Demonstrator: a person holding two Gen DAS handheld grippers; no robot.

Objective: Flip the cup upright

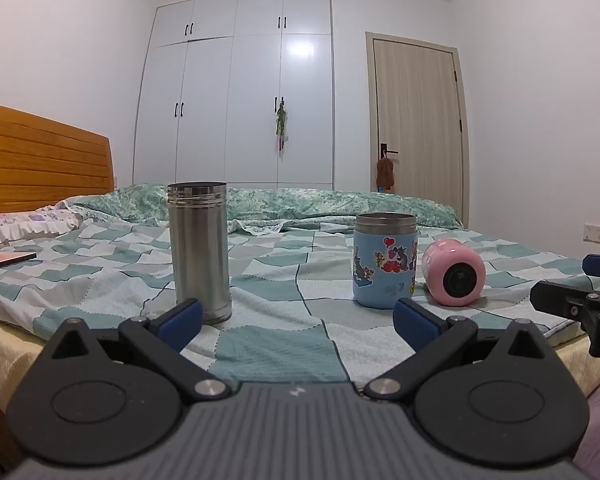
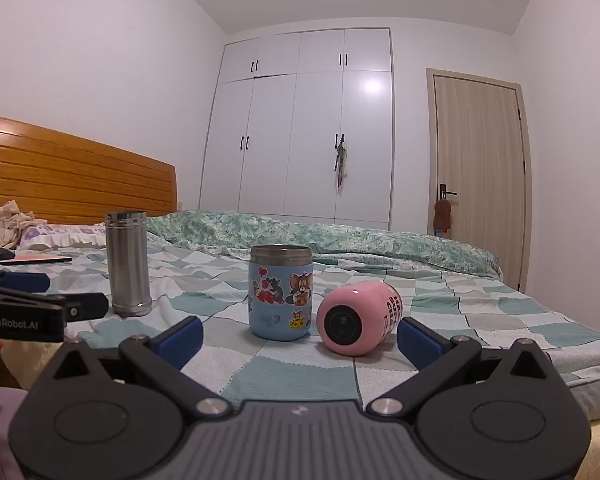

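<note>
A pink cup (image 2: 356,316) lies on its side on the checked bedspread (image 2: 292,372), its base end facing me; it also shows in the left wrist view (image 1: 454,272). A blue sticker cup (image 2: 281,292) stands upright just left of it, also in the left wrist view (image 1: 385,260). A tall steel cup (image 1: 200,250) stands upright further left, also in the right wrist view (image 2: 127,262). My right gripper (image 2: 300,340) is open and empty, just in front of the pink and blue cups. My left gripper (image 1: 298,320) is open and empty, between the steel and blue cups.
A folded green quilt (image 2: 320,240) lies across the far side of the bed. A wooden headboard (image 2: 76,180) stands at left, with a flat pink item (image 2: 40,259) and a dark mouse (image 2: 1,254) near it. A wardrobe (image 2: 300,128) and door (image 2: 480,152) stand behind.
</note>
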